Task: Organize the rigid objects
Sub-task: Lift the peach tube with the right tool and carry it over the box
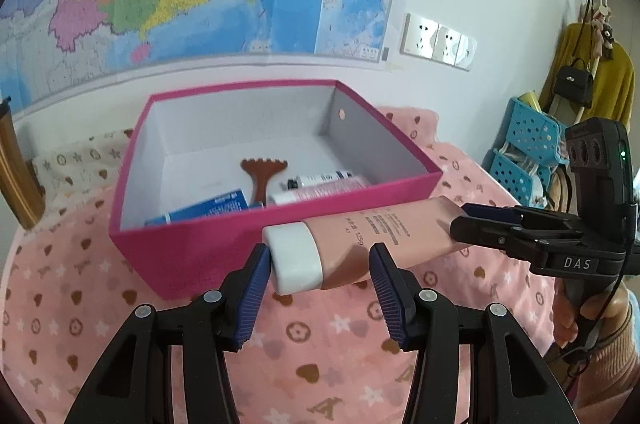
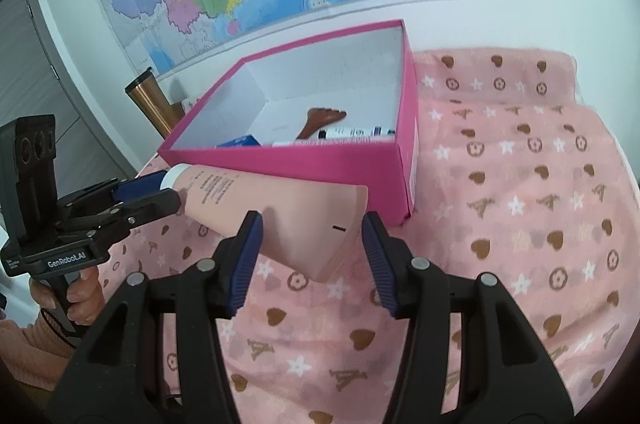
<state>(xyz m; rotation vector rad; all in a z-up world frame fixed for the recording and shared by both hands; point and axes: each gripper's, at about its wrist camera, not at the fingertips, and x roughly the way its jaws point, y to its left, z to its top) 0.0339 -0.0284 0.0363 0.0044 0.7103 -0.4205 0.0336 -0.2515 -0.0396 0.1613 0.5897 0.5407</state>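
Looks mostly done: the wooden scraper [image 1: 262, 174], blue box [image 1: 208, 210] and small tubes (two, I think) already sit in the pink box [image 1: 200, 248], while the left gripper [image 1: 318, 278] and right gripper [image 2: 312, 242] both clamp the peach tube [image 1: 372, 240], held just in front of its near wall.

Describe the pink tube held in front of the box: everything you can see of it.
The pink tube is a soft-looking plastic squeeze tube, salmon pink with small dark print along its side, a white cap at one end and a flat crimped seal at the other. It lies roughly level in the air above the patterned pink cloth, just in front of the magenta box. The left gripper flanks its cap end, the right gripper its crimped end.
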